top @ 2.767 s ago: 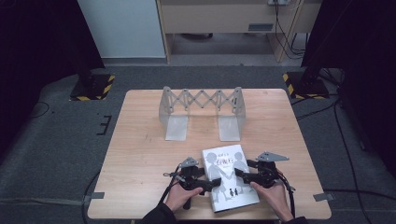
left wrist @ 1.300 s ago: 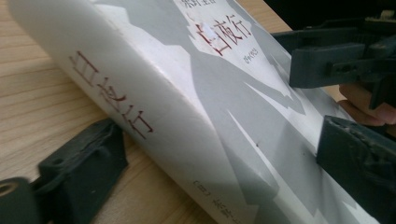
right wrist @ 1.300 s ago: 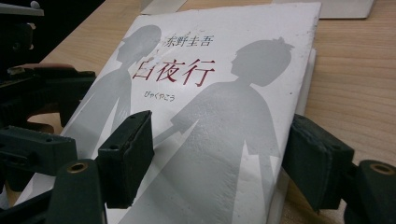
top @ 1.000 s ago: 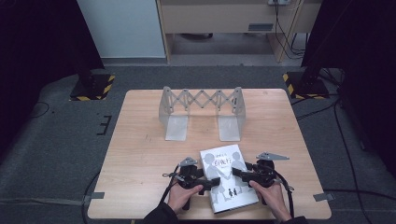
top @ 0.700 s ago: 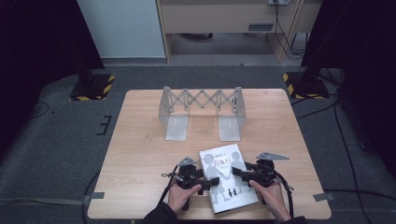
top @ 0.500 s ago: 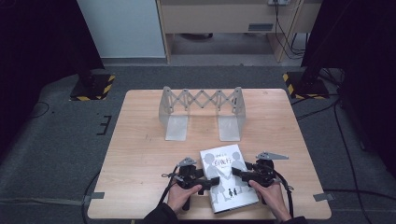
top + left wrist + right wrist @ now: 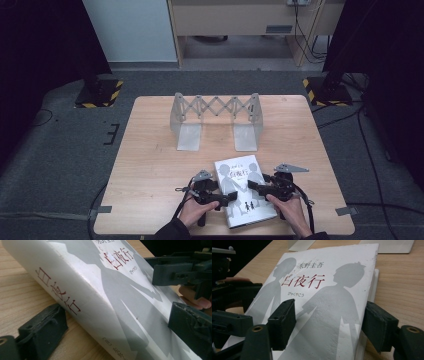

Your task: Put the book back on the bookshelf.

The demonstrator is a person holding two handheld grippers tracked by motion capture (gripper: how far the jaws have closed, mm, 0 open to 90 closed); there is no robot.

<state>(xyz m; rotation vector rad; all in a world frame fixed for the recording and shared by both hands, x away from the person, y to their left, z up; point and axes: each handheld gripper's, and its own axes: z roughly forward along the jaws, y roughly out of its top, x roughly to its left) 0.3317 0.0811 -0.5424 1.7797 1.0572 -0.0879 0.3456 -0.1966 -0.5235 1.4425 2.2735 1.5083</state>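
White book (image 7: 244, 191) lies between both tools, long axis pointing away from them, left gripper (image 7: 226, 199) and right gripper (image 7: 254, 187) open, jaws astride its opposite long edges.

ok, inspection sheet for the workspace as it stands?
surface: wooden table, bare apart from what is listed below.
job's things: white book, flat, cover up, at the near edge.
clutter: folding metal rack at the far side, apart from the book.
grippers: left gripper astride the spine edge, right gripper astride the opposite edge; both have just been opening, jaws off the book.
cables: one trails from each gripper toward the person; more lie on the floor at right.
surroundings: grey carpet, hazard-taped stand bases, dark curtains.
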